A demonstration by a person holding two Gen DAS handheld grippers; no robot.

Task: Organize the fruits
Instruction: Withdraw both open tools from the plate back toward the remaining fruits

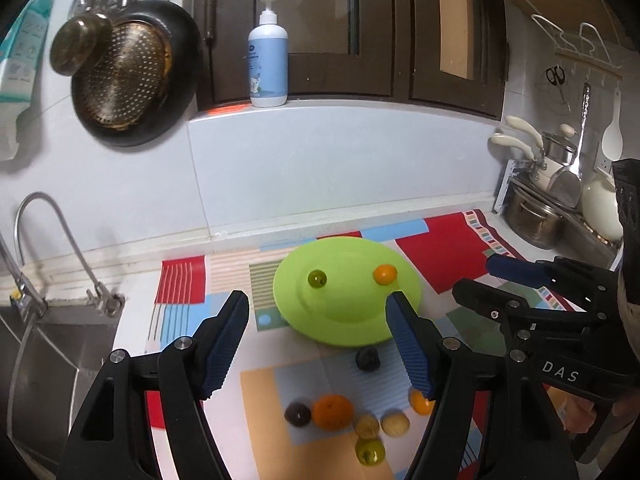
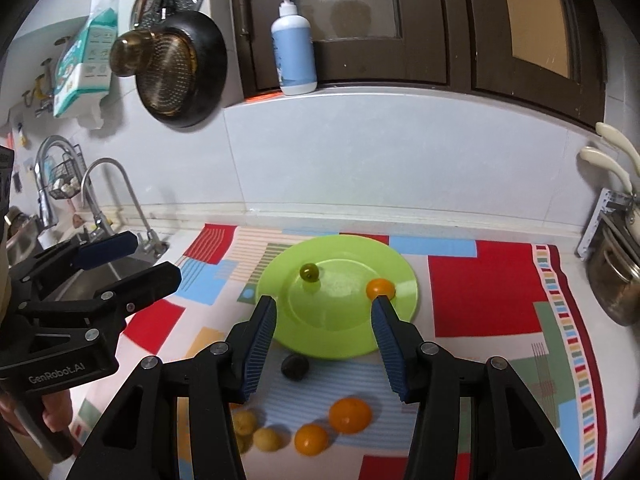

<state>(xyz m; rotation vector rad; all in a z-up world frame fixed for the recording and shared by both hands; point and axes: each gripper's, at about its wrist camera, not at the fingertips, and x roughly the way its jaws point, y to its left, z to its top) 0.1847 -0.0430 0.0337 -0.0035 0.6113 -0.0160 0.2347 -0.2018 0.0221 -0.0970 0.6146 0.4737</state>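
Black two-finger jaws with blue ribbed pads fill the foreground of both wrist views. The left gripper is held low over the near part of the patchwork mat, its jaws spread wide with nothing between them, aimed toward the round lime-green plastic plate. The right gripper is held level beside it, jaws likewise parted and empty, pointed at the same plate. Each gripper is seen in the other's view, gripped from below by a hand.

On the plate, a small green round fruit lies near its middle and a small orange round fruit near its right rim. A dark, nearly black fruit rests on the mat just in front of the plate's near edge. Closer to the near edge of the worktop, loose fruits are clustered: a large orange, a smaller orange fruit and two pale yellow-brown round fruits. A further dark brown fruit and a green fruit are seen in the left wrist view.
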